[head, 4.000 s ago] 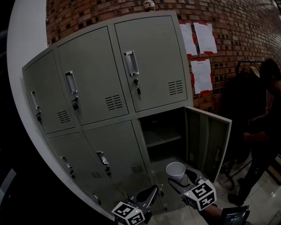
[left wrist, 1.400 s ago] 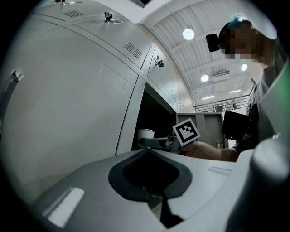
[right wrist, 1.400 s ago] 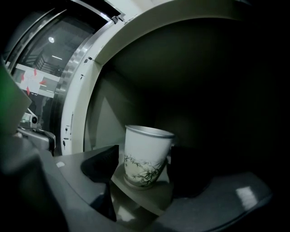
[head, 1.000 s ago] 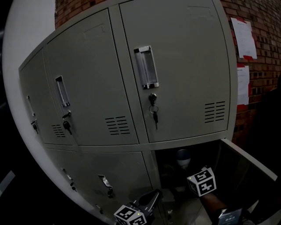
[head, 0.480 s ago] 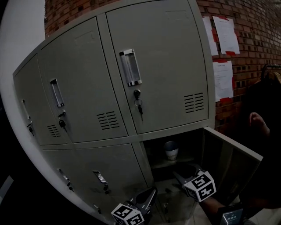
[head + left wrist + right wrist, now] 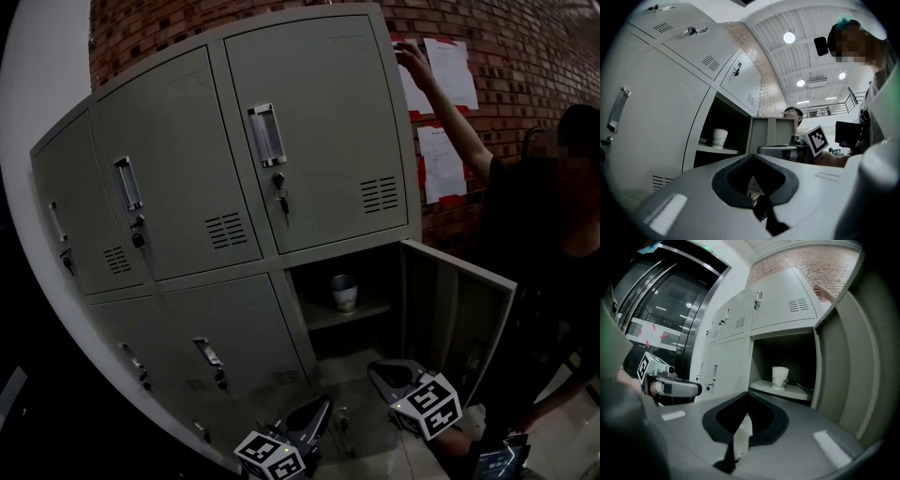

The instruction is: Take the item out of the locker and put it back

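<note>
head view has both grippers low at the bottom edge, in front of the grey locker (image 6: 309,122), their noses angled up toward its open lower right compartment. the left hand-held gripper (image 6: 317,414) sits lower left, jaws together and empty. the right hand-held gripper (image 6: 382,372) hangs below the compartment and outside it, near the open door (image 6: 459,314); its jaws finish closing and meet with nothing between them. the paper cup (image 6: 343,292) stands upright on the shelf (image 6: 361,313) inside that compartment, well apart from both grippers; it is pale with a faint darker pattern round its side, seen in the left gripper view (image 6: 720,138) and the right gripper view (image 6: 780,377). four seconds ago the right hand-held gripper held this cup low before the locker; a second ago it reached into the compartment beside the cup, and now it is drawn back and lowered. a person at the right (image 6: 553,234) now stretches a hand (image 6: 412,61) up to the papers (image 6: 450,70) on the brick wall.
</note>
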`<state>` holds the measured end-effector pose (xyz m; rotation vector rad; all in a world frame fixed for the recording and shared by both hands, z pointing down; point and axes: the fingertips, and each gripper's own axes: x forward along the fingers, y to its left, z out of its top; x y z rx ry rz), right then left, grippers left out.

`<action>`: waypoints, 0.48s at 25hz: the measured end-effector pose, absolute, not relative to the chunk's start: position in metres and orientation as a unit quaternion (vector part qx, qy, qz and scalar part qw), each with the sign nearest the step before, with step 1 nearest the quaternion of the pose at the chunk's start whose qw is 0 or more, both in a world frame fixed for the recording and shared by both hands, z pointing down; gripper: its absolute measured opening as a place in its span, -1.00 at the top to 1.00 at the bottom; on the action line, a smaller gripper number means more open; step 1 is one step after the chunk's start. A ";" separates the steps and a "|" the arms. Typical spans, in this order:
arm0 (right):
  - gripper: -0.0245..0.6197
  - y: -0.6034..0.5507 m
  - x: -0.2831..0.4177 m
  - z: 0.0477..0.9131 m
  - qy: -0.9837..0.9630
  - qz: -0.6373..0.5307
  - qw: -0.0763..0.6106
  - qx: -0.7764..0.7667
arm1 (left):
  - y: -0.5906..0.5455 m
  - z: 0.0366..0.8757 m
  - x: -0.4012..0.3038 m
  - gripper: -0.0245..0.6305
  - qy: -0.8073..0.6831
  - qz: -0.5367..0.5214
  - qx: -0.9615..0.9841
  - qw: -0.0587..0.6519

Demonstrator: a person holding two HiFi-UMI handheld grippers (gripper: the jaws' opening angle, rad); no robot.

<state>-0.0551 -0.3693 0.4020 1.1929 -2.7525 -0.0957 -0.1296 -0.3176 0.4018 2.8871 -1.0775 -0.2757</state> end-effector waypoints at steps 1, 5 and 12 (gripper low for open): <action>0.90 -0.359 -0.055 0.404 -0.914 -0.031 0.071 0.397 | -0.309 0.403 -0.128 0.95 -0.346 -0.089 0.934 0.025; 0.90 -0.315 -0.052 0.413 -0.912 -0.023 0.074 0.402 | -0.272 0.406 -0.125 0.96 -0.337 -0.089 0.937 0.028; 0.90 -0.240 -0.041 0.426 -0.905 -0.008 0.083 0.416 | -0.213 0.411 -0.113 0.95 -0.317 -0.094 0.943 0.043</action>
